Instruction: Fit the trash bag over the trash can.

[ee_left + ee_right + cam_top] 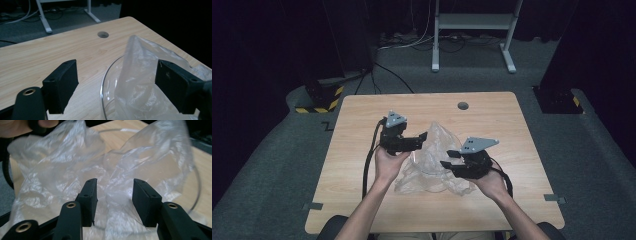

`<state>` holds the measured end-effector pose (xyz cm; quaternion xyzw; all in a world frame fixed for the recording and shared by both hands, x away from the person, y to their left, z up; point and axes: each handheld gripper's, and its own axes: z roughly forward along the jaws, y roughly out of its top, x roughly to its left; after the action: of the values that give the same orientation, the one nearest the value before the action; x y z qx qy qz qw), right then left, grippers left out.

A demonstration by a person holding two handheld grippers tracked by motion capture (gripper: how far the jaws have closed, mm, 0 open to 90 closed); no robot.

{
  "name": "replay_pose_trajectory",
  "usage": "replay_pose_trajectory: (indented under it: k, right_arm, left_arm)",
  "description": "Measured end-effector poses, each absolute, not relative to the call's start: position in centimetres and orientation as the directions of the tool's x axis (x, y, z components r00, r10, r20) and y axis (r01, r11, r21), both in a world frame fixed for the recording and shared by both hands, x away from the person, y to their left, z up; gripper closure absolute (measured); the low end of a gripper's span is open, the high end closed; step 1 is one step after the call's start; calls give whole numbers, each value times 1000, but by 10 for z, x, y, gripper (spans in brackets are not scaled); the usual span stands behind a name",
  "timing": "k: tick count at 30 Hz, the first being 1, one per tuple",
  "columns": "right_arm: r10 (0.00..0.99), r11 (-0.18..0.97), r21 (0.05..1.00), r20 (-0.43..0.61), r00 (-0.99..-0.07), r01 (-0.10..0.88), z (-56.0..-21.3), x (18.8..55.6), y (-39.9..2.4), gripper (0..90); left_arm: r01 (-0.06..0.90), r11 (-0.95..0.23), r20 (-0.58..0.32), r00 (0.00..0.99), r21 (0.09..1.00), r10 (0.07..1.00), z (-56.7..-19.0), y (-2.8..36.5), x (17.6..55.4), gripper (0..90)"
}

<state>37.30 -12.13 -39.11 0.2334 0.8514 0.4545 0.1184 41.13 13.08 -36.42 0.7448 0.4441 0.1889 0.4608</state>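
A crumpled clear plastic bag (439,137) lies in the middle of the wooden table (362,115), draped over a clear glass bowl whose rim (103,82) curves out from under it. My left gripper (422,140) is at the bag's left side. Its jaws stand wide apart in the left gripper view (117,66), and a raised peak of the bag (140,82) sits between them, close to the right jaw. My right gripper (448,158) is at the bag's near right. It is open (115,182), with loose plastic (57,170) between and beyond the jaws and the bowl rim (197,185) behind.
A round cable hole (463,106) sits near the table's far edge. Beyond the table stand a white metal frame (472,22), floor cables and a yellow-black striped base (319,102). The person's left hand (15,127) is in the top left of the right gripper view.
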Motion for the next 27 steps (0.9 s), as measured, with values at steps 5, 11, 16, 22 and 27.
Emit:
replay_pose_trajectory:
  k: [5, 11, 16, 22, 27]
  right_arm:
    - [505, 434, 844, 61, -861, 314, -395, 365, -125, 544]
    - [523, 404, 861, 59, -850, 309, -389, 355, -135, 487]
    - [579, 333, 894, 56, -813, 299, -378, 353, -146, 460]
    - [628, 328, 891, 42, -777, 314, -378, 361, -150, 415]
    - [643, 307, 899, 47, -764, 313, -375, 369, -153, 397]
  left_arm:
    - [501, -247, -79, 543, 830, 836, -369, 117, 424, 182]
    - [515, -333, 3, 540, 790, 842, -373, 104, 432, 190]
    - [555, -369, 25, 530, 746, 847, -381, 102, 437, 207]
    - [592, -375, 24, 515, 713, 857, -388, 104, 438, 206]
    - [586, -350, -6, 517, 731, 856, -389, 110, 433, 206]
